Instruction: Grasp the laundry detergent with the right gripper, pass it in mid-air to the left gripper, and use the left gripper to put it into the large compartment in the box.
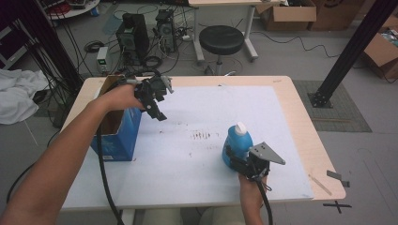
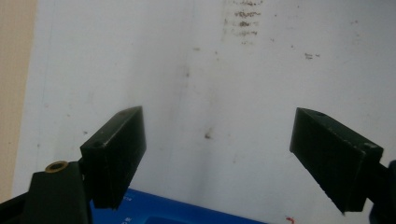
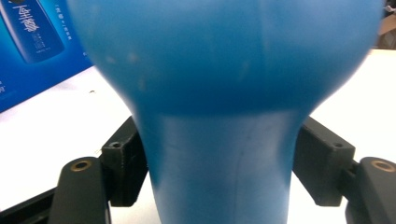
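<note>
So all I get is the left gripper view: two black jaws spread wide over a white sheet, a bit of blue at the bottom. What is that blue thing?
Observer: It is an open blue cardboard box standing at the table's left edge, just under the left gripper.
Operator: Is the other hand doing anything?
Observer: Yes. The right gripper has its jaws closed on the narrow part of a blue bottle.
Operator: Is that bottle upright?
Observer: It stands upright on the white sheet, with its white cap on top.
</note>
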Tool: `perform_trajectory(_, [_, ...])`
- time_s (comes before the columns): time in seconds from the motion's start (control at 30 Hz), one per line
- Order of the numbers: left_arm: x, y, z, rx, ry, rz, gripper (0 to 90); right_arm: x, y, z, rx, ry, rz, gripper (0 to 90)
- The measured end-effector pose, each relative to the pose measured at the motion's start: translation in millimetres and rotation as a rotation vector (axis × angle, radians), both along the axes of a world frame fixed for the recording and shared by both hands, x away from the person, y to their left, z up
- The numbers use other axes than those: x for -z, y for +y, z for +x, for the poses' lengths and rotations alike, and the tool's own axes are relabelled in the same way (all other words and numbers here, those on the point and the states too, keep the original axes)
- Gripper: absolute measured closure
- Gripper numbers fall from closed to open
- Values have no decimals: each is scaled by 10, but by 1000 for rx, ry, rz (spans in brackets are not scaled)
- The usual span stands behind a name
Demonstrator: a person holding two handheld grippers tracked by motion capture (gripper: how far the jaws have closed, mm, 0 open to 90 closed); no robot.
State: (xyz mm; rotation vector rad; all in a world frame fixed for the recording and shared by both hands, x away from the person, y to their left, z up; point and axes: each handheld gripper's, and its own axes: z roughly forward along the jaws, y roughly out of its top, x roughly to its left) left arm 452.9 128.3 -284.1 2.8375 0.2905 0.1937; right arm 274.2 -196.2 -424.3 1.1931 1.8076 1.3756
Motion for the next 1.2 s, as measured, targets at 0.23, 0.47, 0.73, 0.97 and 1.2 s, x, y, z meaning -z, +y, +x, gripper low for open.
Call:
perform_trajectory(0.23, [-8, 1, -5, 3, -1, 2, 191, -10, 4, -5, 2, -5, 1, 301])
perform_trajectory(0.47, [-5, -1, -5, 3, -2, 0, 191, -27, 18, -5, -11, -11, 3, 348])
perform_trajectory(0.73, [4, -8, -3, 4, 1, 4, 191, -22, 21, -5, -16, -12, 7, 378])
perform_trajectory(0.97, [9, -9, -4, 4, 0, 3, 192, -8, 32, -15, -8, -16, 3, 409])
perform_trajectory(1.2, [8, -15, -16, 8, -1, 6, 194, -25, 26, -17, -21, -14, -20, 428])
